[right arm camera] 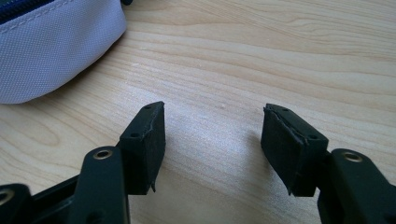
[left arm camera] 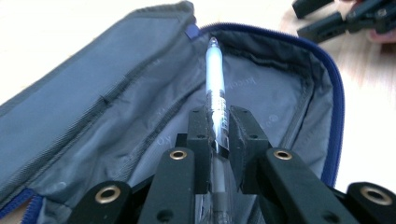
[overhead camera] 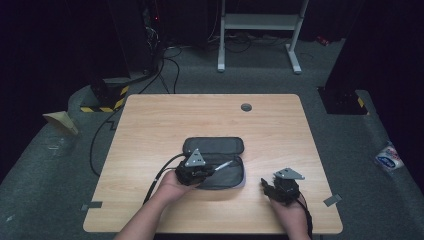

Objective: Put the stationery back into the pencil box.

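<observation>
Grey pencil case (overhead camera: 215, 162) lies unzipped near the middle of the wooden table (overhead camera: 150, 125), with a pen (left arm camera: 215, 88) held over its open inside.

Left gripper (overhead camera: 200, 172) pinches the clear pen between its pads, jaws pressed onto the barrel; pen tip points right and slightly far in the high view, over the case's grey lining, with the blue zipper edge (left arm camera: 332, 93) curving round it. Can't tell if the tip touches the lining. Case lid folded open toward the far side. Right gripper (right arm camera: 212, 140) sits right of the case, near the table's near edge, jaws spread with nothing between them, bare wood under the pads; corner of the case at its far left. Small grey round cap (overhead camera: 246, 107) set in the table's far edge.
</observation>
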Demonstrator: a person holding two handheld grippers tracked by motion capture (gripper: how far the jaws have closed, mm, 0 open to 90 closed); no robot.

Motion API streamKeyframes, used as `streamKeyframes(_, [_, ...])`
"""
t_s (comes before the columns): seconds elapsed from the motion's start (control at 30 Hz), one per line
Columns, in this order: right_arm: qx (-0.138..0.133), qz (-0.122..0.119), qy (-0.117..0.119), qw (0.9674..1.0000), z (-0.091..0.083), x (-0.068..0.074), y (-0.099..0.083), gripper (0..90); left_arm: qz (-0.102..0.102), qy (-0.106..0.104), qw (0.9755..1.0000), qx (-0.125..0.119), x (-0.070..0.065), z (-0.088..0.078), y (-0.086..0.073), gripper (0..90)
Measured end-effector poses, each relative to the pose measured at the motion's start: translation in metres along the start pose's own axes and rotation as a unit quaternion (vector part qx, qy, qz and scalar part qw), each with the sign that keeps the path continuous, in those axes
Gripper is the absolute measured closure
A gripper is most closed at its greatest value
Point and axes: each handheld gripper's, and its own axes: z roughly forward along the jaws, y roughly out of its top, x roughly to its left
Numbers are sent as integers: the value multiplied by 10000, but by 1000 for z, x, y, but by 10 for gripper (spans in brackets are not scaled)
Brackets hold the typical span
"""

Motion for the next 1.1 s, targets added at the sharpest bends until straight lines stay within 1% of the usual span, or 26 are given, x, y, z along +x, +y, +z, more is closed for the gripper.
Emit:
streamKeyframes(0.03, [0,0,0,10000,0,0,0,395,-1,-43,10000,16,0,0,0,791])
streamKeyframes(0.1, [-1,0,-1,10000,0,0,0,396,46,-49,10000,70,-1,1,-1,787])
streamKeyframes(0.13, [-1,-3,-3,10000,0,0,0,395,35,-72,9999,61,-2,1,-1,773])
streamKeyframes(0.17, [-4,-11,-6,10000,0,0,0,395,28,-30,10000,40,-1,1,0,726])
streamKeyframes(0.2, [-5,-13,-8,10000,0,0,0,396,-30,-4,10000,24,0,0,0,694])
streamKeyframes(0.23, [-7,-27,-10,10000,0,0,0,395,-109,4,9999,-17,0,0,0,684])
streamKeyframes(0.27, [-6,-21,-11,10000,0,0,0,396,-141,27,9999,-38,1,-1,1,680])
streamKeyframes(0.33, [-9,-29,-14,10000,0,0,0,396,-162,136,9998,-69,2,-2,1,656])
streamKeyframes(0.4, [-9,-31,-15,10000,0,0,0,395,-281,194,9994,-114,3,-4,2,645])
streamKeyframes(0.5, [-5,-17,-9,10000,0,0,0,396,-395,279,9987,-164,5,-6,2,617])
streamKeyframes(0.63, [-5,-15,-10,10000,0,0,0,396,-483,439,9976,-224,5,-9,4,558])
streamKeyframes(0.7, [-4,-18,-18,10000,0,1,0,395,-521,448,9973,-266,5,-11,5,552])
streamKeyframes(0.77, [-6,-23,-25,10000,0,1,0,396,-568,482,9968,-296,4,-13,6,527])
streamKeyframes(0.87, [-4,-18,-18,10000,0,1,0,395,-563,561,9964,-296,3,-16,7,477])
streamKeyframes(1.0, [-8,-25,-23,10000,0,1,0,395,-700,609,9950,-374,3,-21,9,394])
streamKeyframes(1.03, [-7,-25,-25,10000,0,1,0,395,-702,608,9950,-375,3,-22,9,374])
streamKeyframes(1.1, [-6,-24,-29,10000,0,1,0,395,-778,611,9942,-428,4,-25,10,309])
